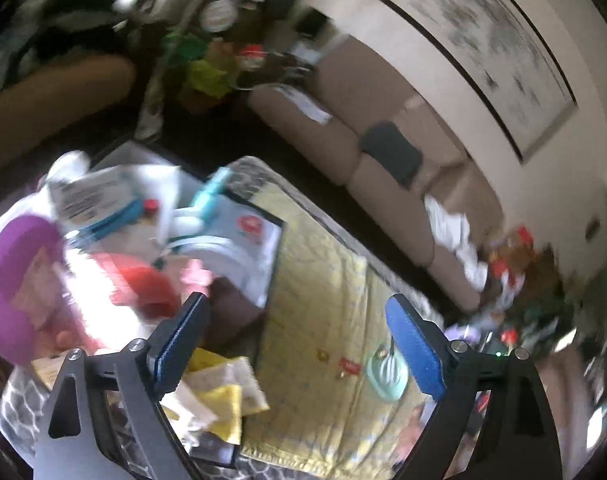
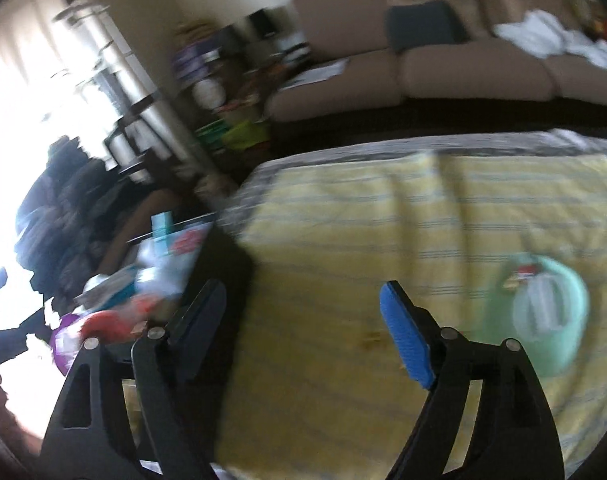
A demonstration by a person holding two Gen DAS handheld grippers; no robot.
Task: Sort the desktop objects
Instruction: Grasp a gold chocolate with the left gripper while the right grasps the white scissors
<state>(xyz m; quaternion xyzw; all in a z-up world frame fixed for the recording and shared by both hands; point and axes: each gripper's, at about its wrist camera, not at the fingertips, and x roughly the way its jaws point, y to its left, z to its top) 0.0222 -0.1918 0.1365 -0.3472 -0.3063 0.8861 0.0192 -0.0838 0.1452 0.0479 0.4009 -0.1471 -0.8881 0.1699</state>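
Ahead-right of the right gripper (image 2: 303, 332) — jaws spread, nothing held — a mint basket (image 2: 543, 320) is seen on the yellow cloth (image 2: 383, 220); the left gripper (image 1: 299, 340), likewise agape, is placed farther off.

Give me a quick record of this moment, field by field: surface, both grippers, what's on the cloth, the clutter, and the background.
surface: yellow striped cloth over a grey patterned cover
left gripper: open, nothing between its fingers
right gripper: open, nothing between its fingers
on the cloth: mint green dish with small items in it, blurred; a few small bits beside it in the left wrist view
clutter: pile at the cloth's left edge, including a purple item and a red one
background: tan sofa with a dark cushion and white cloth on it
image quality: blurred
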